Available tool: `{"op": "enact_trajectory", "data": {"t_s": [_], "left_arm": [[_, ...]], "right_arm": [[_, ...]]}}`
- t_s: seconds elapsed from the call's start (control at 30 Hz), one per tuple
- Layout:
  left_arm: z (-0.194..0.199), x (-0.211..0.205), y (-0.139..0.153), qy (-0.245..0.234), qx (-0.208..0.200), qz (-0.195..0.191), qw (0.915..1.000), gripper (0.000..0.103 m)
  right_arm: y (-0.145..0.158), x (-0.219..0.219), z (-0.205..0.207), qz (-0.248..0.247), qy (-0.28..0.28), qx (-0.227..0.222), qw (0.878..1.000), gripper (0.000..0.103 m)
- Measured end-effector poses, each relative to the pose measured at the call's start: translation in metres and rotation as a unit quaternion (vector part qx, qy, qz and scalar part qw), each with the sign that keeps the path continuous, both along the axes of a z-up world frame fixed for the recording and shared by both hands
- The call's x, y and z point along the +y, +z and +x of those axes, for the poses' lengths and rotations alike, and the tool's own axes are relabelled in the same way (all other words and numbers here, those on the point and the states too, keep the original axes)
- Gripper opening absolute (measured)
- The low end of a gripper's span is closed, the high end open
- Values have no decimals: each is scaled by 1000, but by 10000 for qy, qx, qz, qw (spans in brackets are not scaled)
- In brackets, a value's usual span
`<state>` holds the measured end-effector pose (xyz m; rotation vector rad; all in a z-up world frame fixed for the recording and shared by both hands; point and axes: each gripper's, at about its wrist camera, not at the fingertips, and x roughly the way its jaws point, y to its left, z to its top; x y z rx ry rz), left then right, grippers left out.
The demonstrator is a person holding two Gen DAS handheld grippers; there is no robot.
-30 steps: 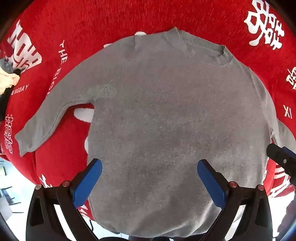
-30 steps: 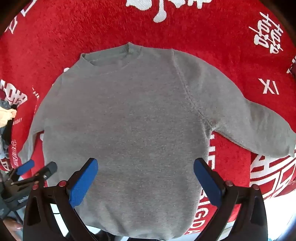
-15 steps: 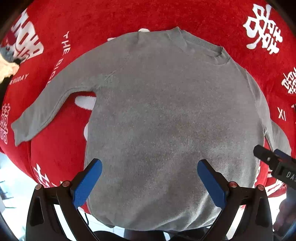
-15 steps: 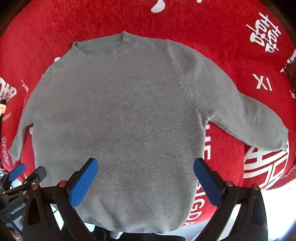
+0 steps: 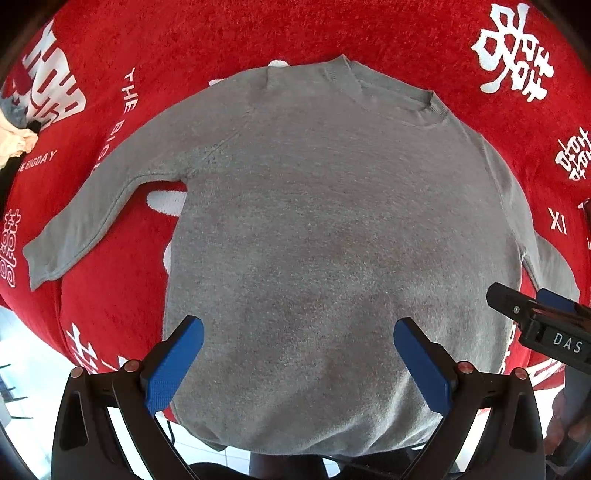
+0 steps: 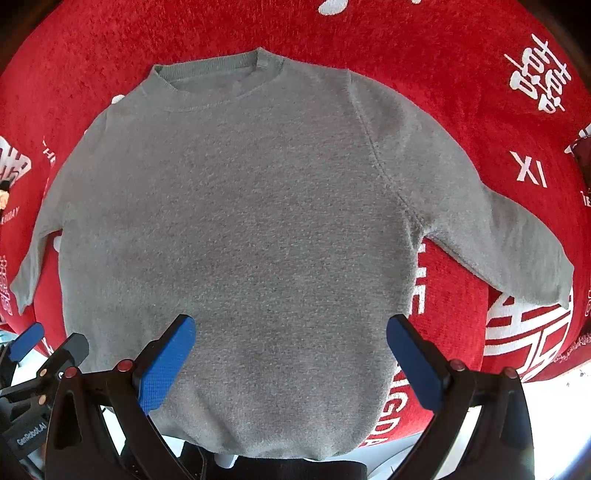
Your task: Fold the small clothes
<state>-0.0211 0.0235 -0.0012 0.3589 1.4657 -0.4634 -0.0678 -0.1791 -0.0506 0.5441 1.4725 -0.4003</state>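
Observation:
A small grey sweater [image 5: 332, 229] lies flat on a red cloth, collar at the far side, hem hanging over the near edge, both sleeves spread out. It also fills the right wrist view [image 6: 251, 229]. My left gripper [image 5: 295, 358] is open and empty, held above the lower part of the sweater. My right gripper [image 6: 291, 354] is open and empty above the same lower part. The left sleeve cuff [image 5: 40, 262] lies at the left. The right sleeve cuff [image 6: 543, 273] lies at the right. Each gripper shows at the edge of the other's view.
The red cloth [image 5: 369, 33] with white lettering covers the table. A pile of other clothes [image 5: 14, 129] lies at the far left. The table's near edge and a light floor [image 5: 26, 373] show below.
Both grippers have drawn back from the sweater, so it looks smaller and more of the hem and table edge show. The sweater has not moved.

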Motion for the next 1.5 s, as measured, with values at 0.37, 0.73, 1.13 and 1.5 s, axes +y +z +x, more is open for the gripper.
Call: {"op": "enact_trajectory", "data": {"t_s": [0.37, 0.73, 1.13, 1.5], "left_arm": [[4, -4, -1, 37, 4, 37, 10000, 103], [8, -4, 0, 24, 9, 46, 10000, 103], [13, -10, 0, -11, 2, 68, 10000, 103], [13, -10, -2, -20, -5, 62, 10000, 103]], "right_arm": [[-6, -4, 3, 40, 3, 56, 10000, 103], [-12, -8, 12, 95, 0, 63, 9999, 103], [-19, -14, 15, 136, -47, 76, 9999, 103], [-24, -16, 14, 155, -113, 97, 9998, 103]]}}
